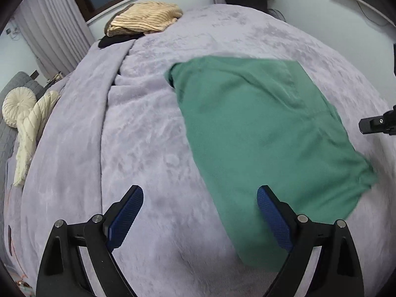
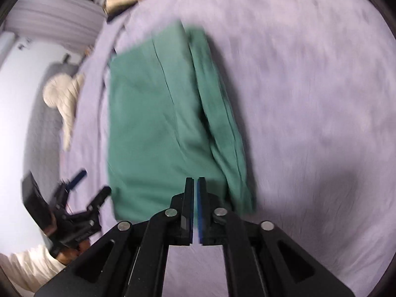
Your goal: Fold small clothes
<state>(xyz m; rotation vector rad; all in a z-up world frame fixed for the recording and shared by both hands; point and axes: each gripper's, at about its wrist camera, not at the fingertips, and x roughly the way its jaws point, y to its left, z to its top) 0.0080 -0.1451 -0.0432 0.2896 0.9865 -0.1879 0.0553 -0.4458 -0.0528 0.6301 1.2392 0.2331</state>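
A green garment point(image 1: 259, 133) lies folded lengthwise on the lilac blanket point(image 1: 123, 136), with its long fold ridge point(image 2: 217, 113) on the right side. My left gripper point(image 1: 200, 193) is open wide just above the garment's near left edge; its right blue pad point(image 1: 272, 217) hangs over the green cloth and nothing is between the pads. In the right wrist view the left gripper point(image 2: 92, 185) sits beside the garment's near left corner. My right gripper point(image 2: 195, 180) is shut over the garment's point(image 2: 153, 123) near edge, with no cloth seen between its pads.
A tan striped garment point(image 1: 146, 19) lies on dark cloth at the bed's far end. A cream round cushion point(image 1: 18, 106) and cream knit point(image 1: 32, 133) rest on a grey sofa at the left. A cream sleeve point(image 2: 29, 262) holds the left tool. Bare blanket point(image 2: 309, 99) spreads to the right.
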